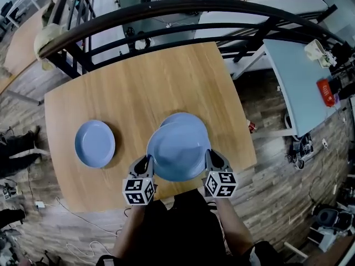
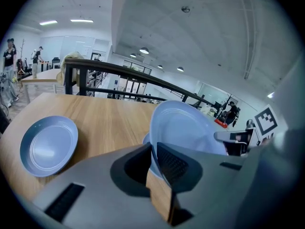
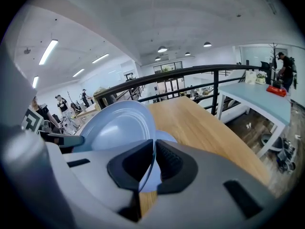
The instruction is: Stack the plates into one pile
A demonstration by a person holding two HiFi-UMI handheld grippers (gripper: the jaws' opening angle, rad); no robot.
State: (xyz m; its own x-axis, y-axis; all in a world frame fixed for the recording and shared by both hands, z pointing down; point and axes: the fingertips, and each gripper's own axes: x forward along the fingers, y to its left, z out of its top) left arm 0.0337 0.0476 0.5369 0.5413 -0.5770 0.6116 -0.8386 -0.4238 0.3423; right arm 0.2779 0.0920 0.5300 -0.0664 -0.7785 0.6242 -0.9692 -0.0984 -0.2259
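Observation:
I hold one light blue plate (image 1: 178,151) in the air between both grippers. My left gripper (image 1: 145,165) is shut on its left rim, my right gripper (image 1: 212,160) shut on its right rim. This held plate (image 2: 183,128) hangs just above a second blue plate (image 1: 182,118) that lies on the wooden table (image 1: 138,87); only the far edge of that lower plate shows. A third blue plate (image 1: 95,143) lies alone at the table's left. In the right gripper view the held plate (image 3: 119,125) tilts up from the jaws, with the lower plate (image 3: 164,137) peeking out behind it.
A dark metal railing (image 1: 166,15) runs along the table's far side. A light blue-grey table (image 1: 302,82) with a red object stands to the right, across a gap of wooden floor. People stand far off in the room.

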